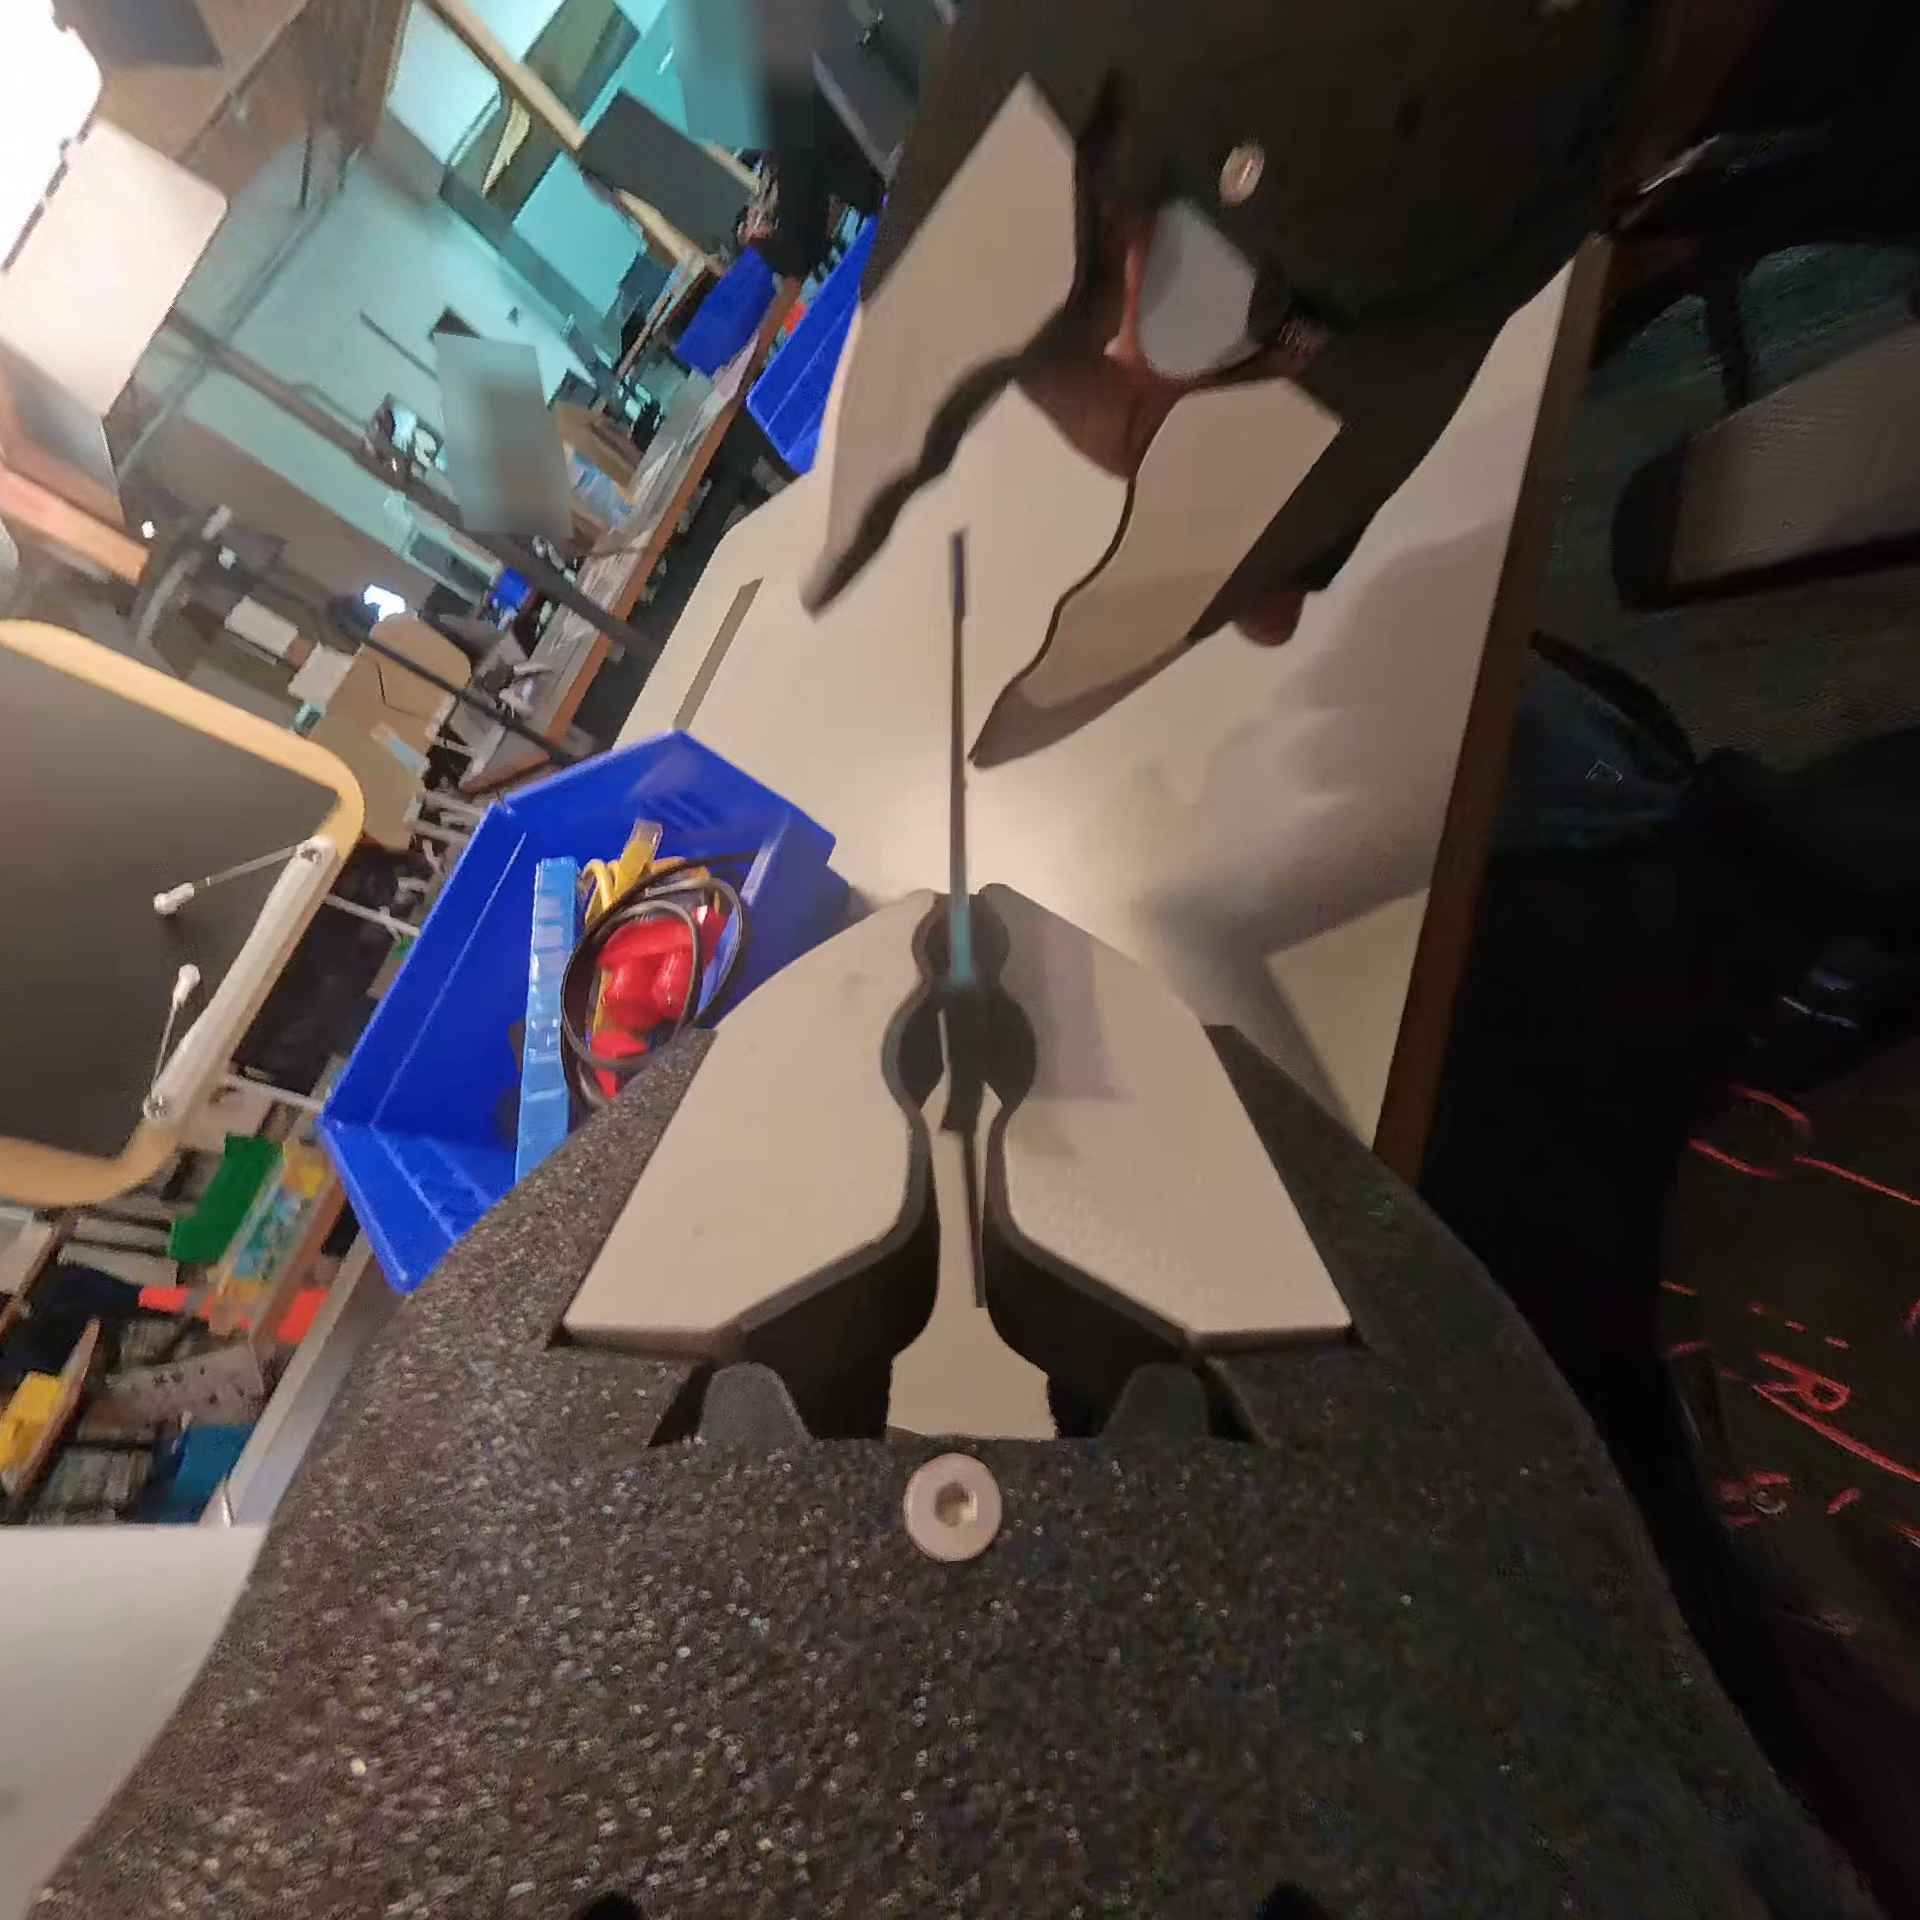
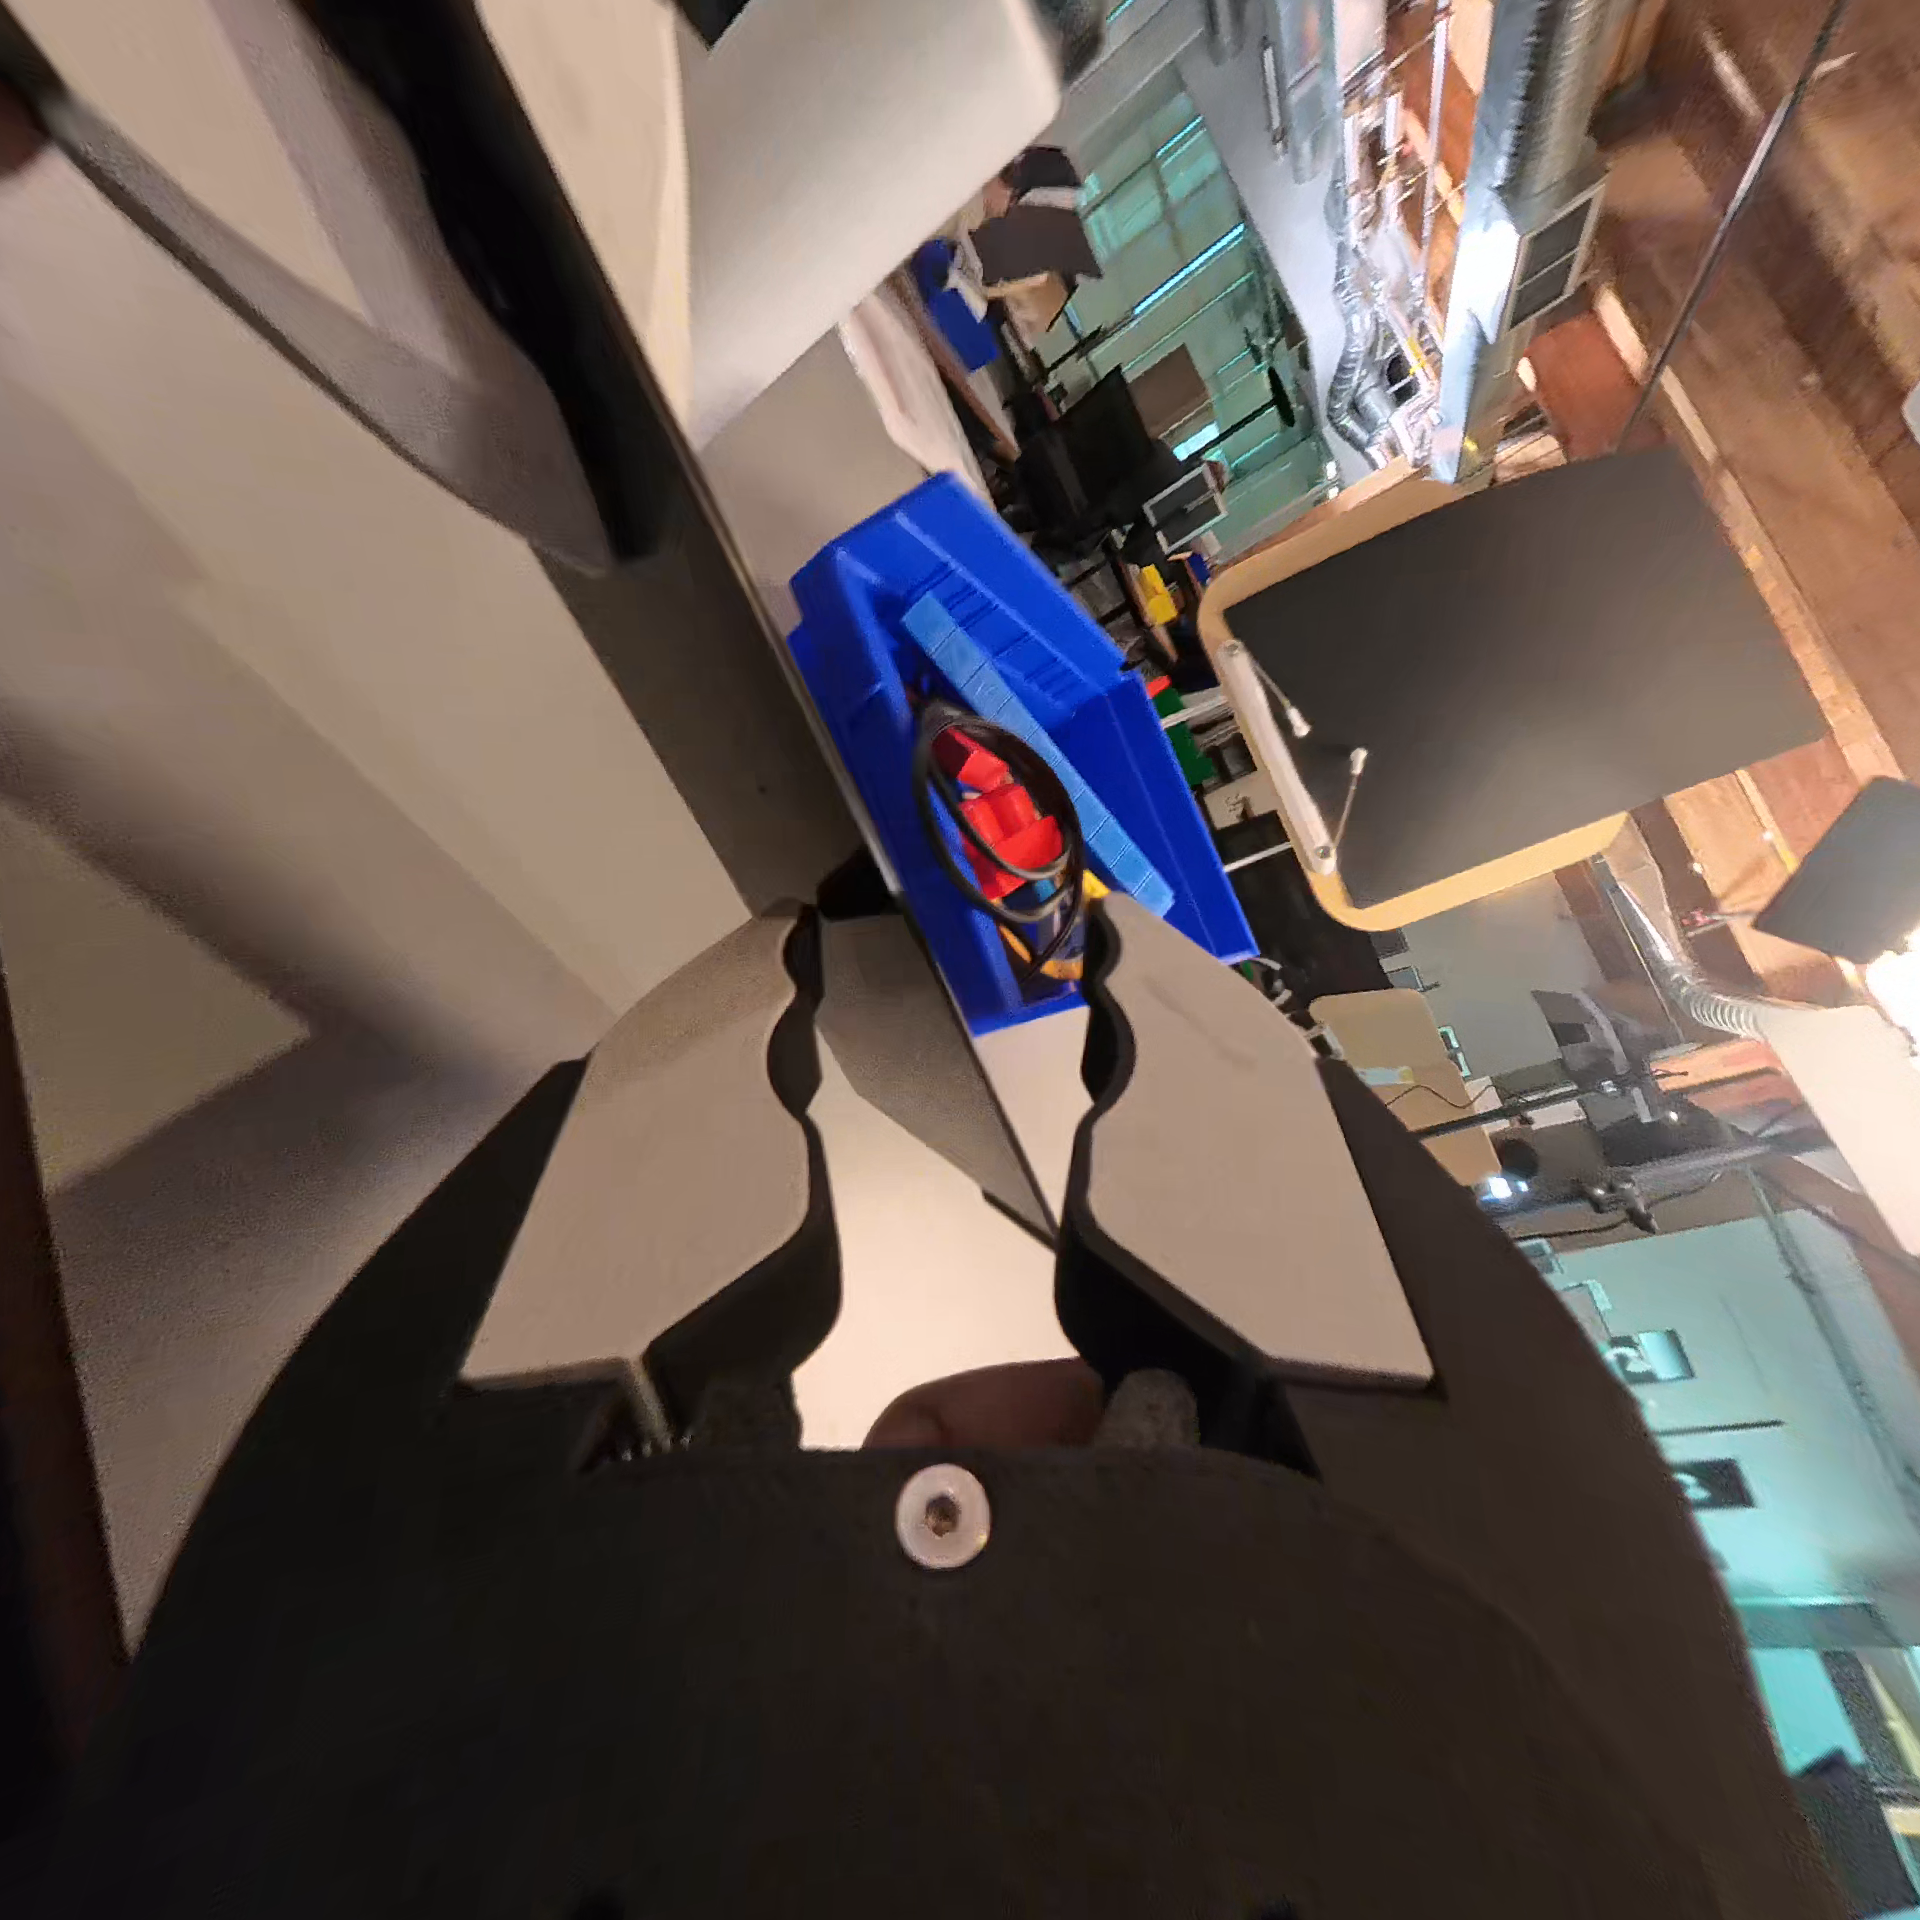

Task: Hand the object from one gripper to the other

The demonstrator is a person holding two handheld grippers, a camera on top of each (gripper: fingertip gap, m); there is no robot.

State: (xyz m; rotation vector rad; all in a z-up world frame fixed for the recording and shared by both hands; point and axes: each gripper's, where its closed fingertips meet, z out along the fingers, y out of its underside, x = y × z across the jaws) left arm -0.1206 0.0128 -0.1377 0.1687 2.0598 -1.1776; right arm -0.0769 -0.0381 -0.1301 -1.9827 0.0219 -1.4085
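Observation:
My left gripper [image 1: 958, 904] is shut on a thin flat sheet [image 1: 958, 727], seen edge-on as a dark blue line that sticks out forward past the fingertips. My right gripper [image 1: 902, 675] faces it from above, open, with one finger on each side of the sheet's far end and a gap to each. In the right wrist view the right gripper [image 2: 956, 920] is open, and the sheet [image 2: 914, 1081] shows as a dark grey flat surface running in between its fingers. The left gripper [image 2: 499, 312] is a blurred shape at the upper left.
A blue bin [image 1: 416, 1195] holding red, yellow and blue parts and a black cable stands on the white table [image 1: 1195, 831] to the left of the grippers; it also shows in the right wrist view [image 2: 852, 582]. The table's brown edge [image 1: 1475, 727] runs along the right. A black wood-rimmed chair [image 1: 125, 883] stands beyond the bin. Some 7 centimeters of space lies between my two pairs of fingers.

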